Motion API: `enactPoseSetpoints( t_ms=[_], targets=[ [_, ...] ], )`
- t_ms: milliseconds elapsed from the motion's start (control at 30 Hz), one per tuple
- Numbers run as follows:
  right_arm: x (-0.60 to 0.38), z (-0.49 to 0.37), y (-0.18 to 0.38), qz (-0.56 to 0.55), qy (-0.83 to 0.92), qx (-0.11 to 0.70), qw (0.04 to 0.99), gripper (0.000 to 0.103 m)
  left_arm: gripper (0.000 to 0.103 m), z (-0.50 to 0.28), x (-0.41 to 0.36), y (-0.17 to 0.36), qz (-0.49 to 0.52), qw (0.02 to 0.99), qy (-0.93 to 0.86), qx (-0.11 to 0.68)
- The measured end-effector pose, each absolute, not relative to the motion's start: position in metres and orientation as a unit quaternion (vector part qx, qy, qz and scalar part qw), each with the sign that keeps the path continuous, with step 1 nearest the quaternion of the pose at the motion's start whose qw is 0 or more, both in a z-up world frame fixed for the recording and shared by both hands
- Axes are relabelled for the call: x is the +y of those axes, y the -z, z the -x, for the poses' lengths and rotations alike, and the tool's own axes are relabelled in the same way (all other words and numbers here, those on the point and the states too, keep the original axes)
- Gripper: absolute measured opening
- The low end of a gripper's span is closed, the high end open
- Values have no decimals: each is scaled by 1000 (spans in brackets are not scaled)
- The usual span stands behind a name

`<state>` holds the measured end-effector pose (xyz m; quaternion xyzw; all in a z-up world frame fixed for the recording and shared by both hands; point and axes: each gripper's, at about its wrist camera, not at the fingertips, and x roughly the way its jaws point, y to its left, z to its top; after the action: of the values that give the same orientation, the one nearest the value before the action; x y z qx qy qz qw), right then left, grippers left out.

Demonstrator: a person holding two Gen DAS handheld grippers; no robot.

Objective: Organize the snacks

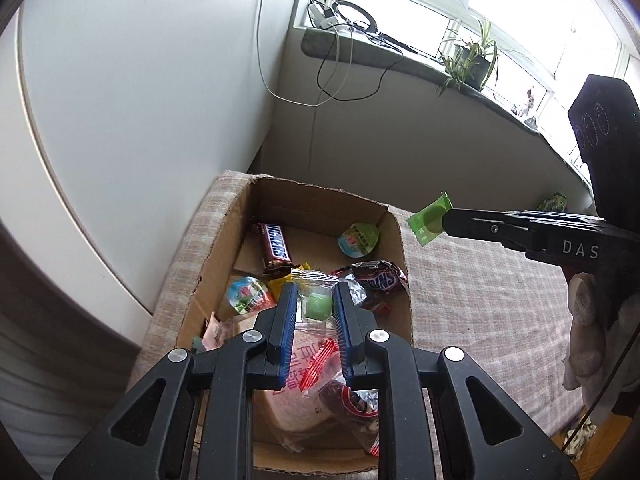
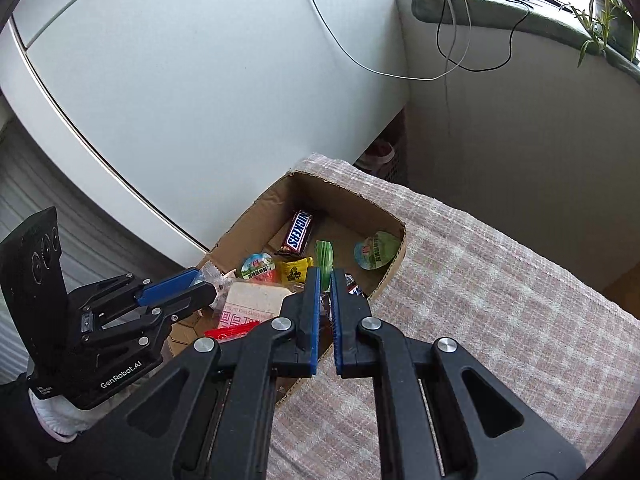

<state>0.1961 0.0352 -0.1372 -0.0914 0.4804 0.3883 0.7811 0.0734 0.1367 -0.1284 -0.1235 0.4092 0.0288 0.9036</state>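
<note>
A cardboard box [image 1: 312, 196] [image 2: 256, 208] on a checked cloth holds several snacks: a Snickers bar [image 1: 275, 245] [image 2: 299, 231], jelly cups [image 1: 358, 239] [image 2: 376, 251], a yellow packet [image 2: 295, 271] and a pink bag [image 1: 308, 364]. My left gripper [image 1: 316, 300] is shut on a clear-wrapped green candy [image 1: 317, 305] above the box; it also shows in the right wrist view [image 2: 208, 284]. My right gripper [image 2: 325, 276] is shut on a green packet [image 2: 324, 255] [image 1: 430, 218], held over the box's right edge.
The checked cloth [image 2: 500, 300] covers the surface right of the box. A white cabinet [image 1: 140, 100] stands left and behind. A windowsill [image 1: 400, 56] with cables and a potted plant [image 1: 472, 56] lies beyond.
</note>
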Motion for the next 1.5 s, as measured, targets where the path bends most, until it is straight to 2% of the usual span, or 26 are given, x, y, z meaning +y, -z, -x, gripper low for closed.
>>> enactPoseSetpoints(
  t_ms=[233,300,367,767,833,900,967,1067,1133,1167,1200,1300,1400,1500],
  targets=[
    [57,-192,147,99,-398,491,769,7,19,-79,147,128,124,902,-38,411],
    [60,-190,146,97,-401,490,768,14,31,-79,148,128,125,902,-42,410],
    [62,-189,144,97,-400,488,769,19,32,-77,149,126,130,903,-44,407],
    [53,-174,123,89,-410,477,772,20,33,-64,149,113,128,906,-51,400],
    [49,-170,117,92,-410,472,775,22,39,-62,150,110,130,907,-53,398],
    [43,-165,112,94,-407,464,781,42,44,-58,150,107,133,907,-55,396],
    [36,-160,108,90,-403,458,787,50,44,-54,150,103,135,907,-55,394],
    [24,-152,102,90,-389,454,797,51,46,-47,147,98,130,908,-57,394],
    [16,-146,99,95,-373,451,805,59,55,-42,144,95,127,907,-62,396],
    [11,-142,98,98,-364,448,811,67,58,-39,143,93,127,907,-64,397],
    [7,-139,96,100,-357,446,815,72,58,-36,142,92,127,907,-65,396],
    [-4,-130,93,109,-337,442,824,76,60,-28,137,87,123,905,-69,400],
    [-14,-124,92,114,-316,444,831,82,72,-19,133,81,124,905,-84,399],
    [-22,-118,91,117,-303,444,835,82,72,-10,128,74,125,904,-98,397]
  ],
)
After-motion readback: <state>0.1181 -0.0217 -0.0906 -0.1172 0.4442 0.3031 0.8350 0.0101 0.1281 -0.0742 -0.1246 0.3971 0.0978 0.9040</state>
